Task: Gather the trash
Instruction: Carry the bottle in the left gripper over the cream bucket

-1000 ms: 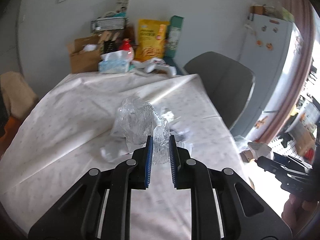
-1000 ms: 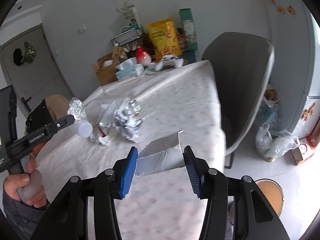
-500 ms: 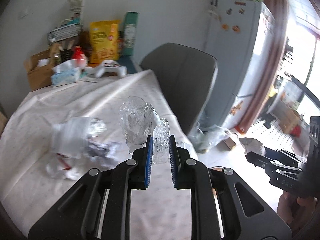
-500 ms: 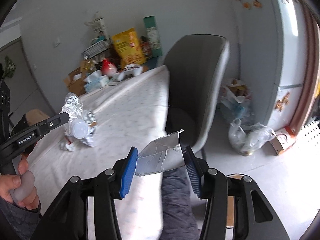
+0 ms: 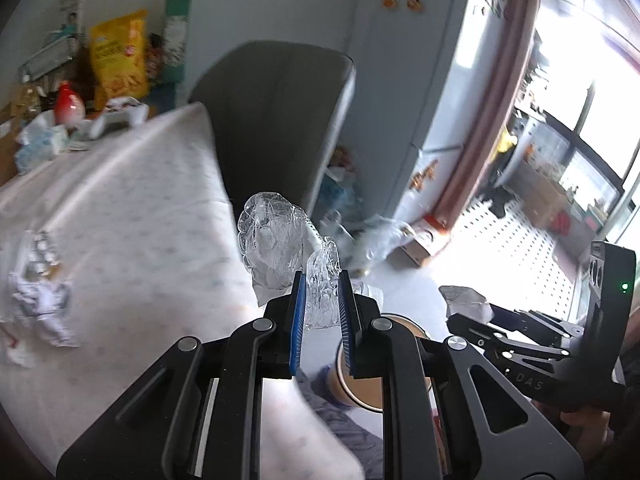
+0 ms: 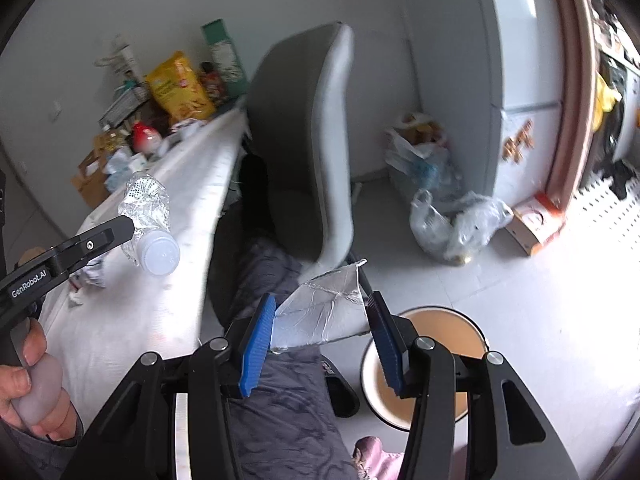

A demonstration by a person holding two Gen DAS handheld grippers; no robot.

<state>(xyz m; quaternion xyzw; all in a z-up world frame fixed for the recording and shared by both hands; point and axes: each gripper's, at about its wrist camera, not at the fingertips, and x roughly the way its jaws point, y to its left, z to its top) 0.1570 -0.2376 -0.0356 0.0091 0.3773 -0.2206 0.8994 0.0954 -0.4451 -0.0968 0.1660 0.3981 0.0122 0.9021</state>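
Note:
My left gripper (image 5: 322,300) is shut on a crushed clear plastic bottle (image 5: 276,240), which sticks up past the table's right edge. The same bottle (image 6: 148,216) with its white cap shows at the left of the right wrist view, pinched by the left gripper's fingers (image 6: 112,232). My right gripper (image 6: 320,328) is shut on a flattened silver carton (image 6: 324,312), above the floor beside a round bin (image 6: 432,364) with a tan inside. The bin (image 5: 360,372) lies just behind the left gripper's fingers. The right gripper with the carton (image 5: 464,300) appears at the right of the left wrist view.
A grey chair (image 6: 304,152) stands at the table (image 5: 120,200) with the white cloth. Crumpled wrappers (image 5: 36,280) lie on the cloth; boxes and a yellow bag (image 5: 116,60) crowd its far end. Plastic bags (image 6: 448,216) sit on the floor by the fridge (image 5: 420,60). A person's leg (image 6: 288,380) is below.
Both grippers have swung right, off the table toward the floor and bin, each keeping its load. The table and wrappers slid to the left of both views.

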